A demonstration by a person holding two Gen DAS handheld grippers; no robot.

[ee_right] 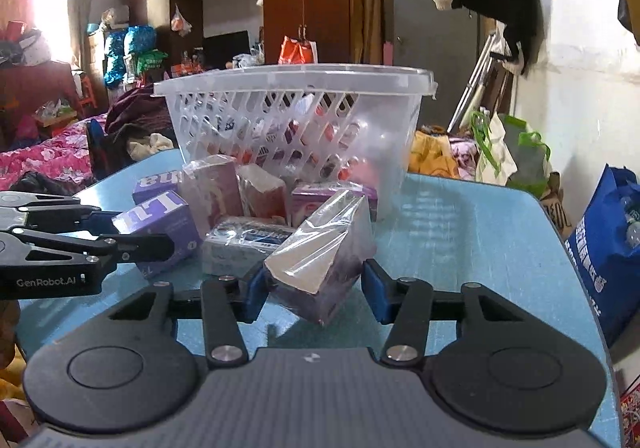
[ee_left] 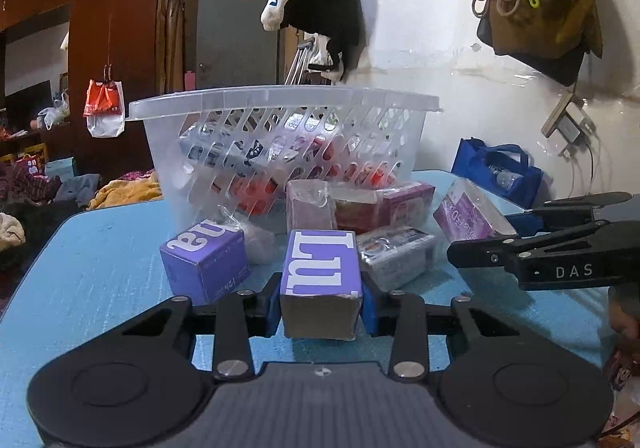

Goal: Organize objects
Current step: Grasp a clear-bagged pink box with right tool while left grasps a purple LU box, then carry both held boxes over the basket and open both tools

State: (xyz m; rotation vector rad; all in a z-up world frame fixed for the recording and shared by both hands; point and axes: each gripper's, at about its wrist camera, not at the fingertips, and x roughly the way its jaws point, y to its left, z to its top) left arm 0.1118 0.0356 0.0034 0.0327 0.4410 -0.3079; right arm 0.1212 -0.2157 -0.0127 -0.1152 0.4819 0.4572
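The blue surface [ee_left: 100,248] carries your clear basket [ee_left: 280,103], already partly filled, at the far side, with loose boxes clustered in front of it. Your left gripper [ee_left: 322,306] has its fingers closed on a purple box [ee_left: 320,268], whose long axis points straight ahead at the basket. Your right gripper [ee_right: 314,288] is open, fingers either side of a tilted wrapped box [ee_right: 320,260] without pinching it. The basket lies dead ahead of both; the left looks readier, I judge, since its box is already held.
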